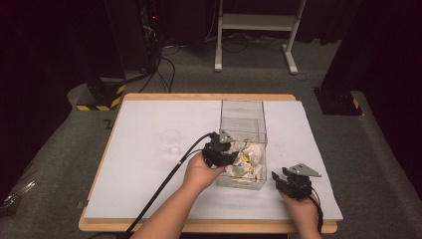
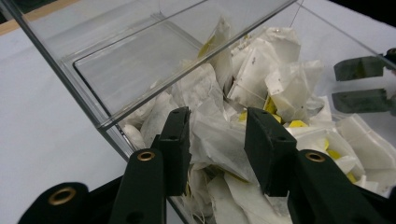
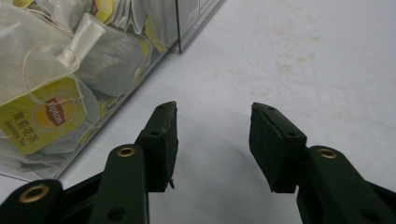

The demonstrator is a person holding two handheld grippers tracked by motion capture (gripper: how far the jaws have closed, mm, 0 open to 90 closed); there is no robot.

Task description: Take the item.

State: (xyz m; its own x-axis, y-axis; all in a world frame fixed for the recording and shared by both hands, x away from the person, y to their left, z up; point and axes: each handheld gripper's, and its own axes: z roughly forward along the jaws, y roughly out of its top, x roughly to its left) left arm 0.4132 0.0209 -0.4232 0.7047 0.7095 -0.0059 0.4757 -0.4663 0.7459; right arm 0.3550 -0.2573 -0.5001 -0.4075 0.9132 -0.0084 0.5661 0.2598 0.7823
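High view: my left gripper (image 1: 225,149) is dipped into the clear rectangular plastic box (image 1: 242,107) on the white table sheet (image 1: 139,164), over the heap of white paper tea bags with yellow tags (image 1: 249,158). Right gripper (image 1: 287,180) sits on the sheet just beside the box's near right corner, nothing in it. A small clear glass cup (image 1: 171,141) stands off to the left of the box.

Left gripper view: jaws half spread, one white tea bag (image 2: 217,140) between them. I can't tell if the pads press on it yet.

Right gripper view: jaws half spread over bare sheet, box wall (image 3: 140,70) to their left.

Risks, my guess: bags are tangled by strings, so a lift may drag neighbours out; a thin pinch on paper could slip or tear; the box is unheld and could shift.
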